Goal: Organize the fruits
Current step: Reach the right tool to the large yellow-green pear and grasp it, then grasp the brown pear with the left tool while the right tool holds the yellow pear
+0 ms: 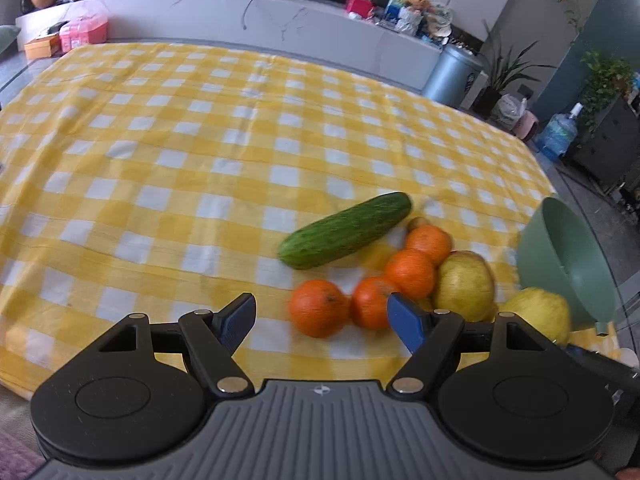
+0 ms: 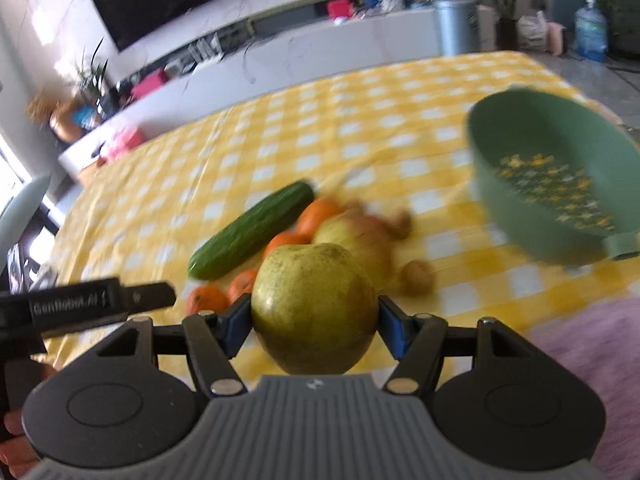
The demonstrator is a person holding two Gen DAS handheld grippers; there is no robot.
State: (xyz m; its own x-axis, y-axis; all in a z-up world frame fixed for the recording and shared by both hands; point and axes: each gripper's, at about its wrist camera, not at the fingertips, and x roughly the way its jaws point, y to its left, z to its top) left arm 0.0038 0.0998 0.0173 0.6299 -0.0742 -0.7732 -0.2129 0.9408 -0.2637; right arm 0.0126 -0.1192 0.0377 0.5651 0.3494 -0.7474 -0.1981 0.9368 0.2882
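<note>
On the yellow checked cloth lies a pile of fruit: a cucumber [image 1: 344, 230], several oranges [image 1: 318, 308] and a yellow-red apple [image 1: 464, 284]. My left gripper [image 1: 322, 312] hovers open just above the nearest oranges, with nothing between its fingers. My right gripper [image 2: 315, 314] is shut on a yellow-green apple [image 2: 314, 308], held clear of the cloth; the left wrist view shows this apple [image 1: 540, 312] at the right. A green perforated bowl [image 2: 520, 220] stands right of the pile, with no fruit visible in it. The cucumber [image 2: 252, 230] lies beyond the held apple.
Two small brown fruits [image 2: 418, 278] lie near the pile. The table's right edge runs just past the bowl [image 1: 568, 264]. A pink mat [image 2: 592, 344] lies at the near right. The left tool's body [image 2: 80, 304] reaches in from the left. A long shelf unit stands behind the table.
</note>
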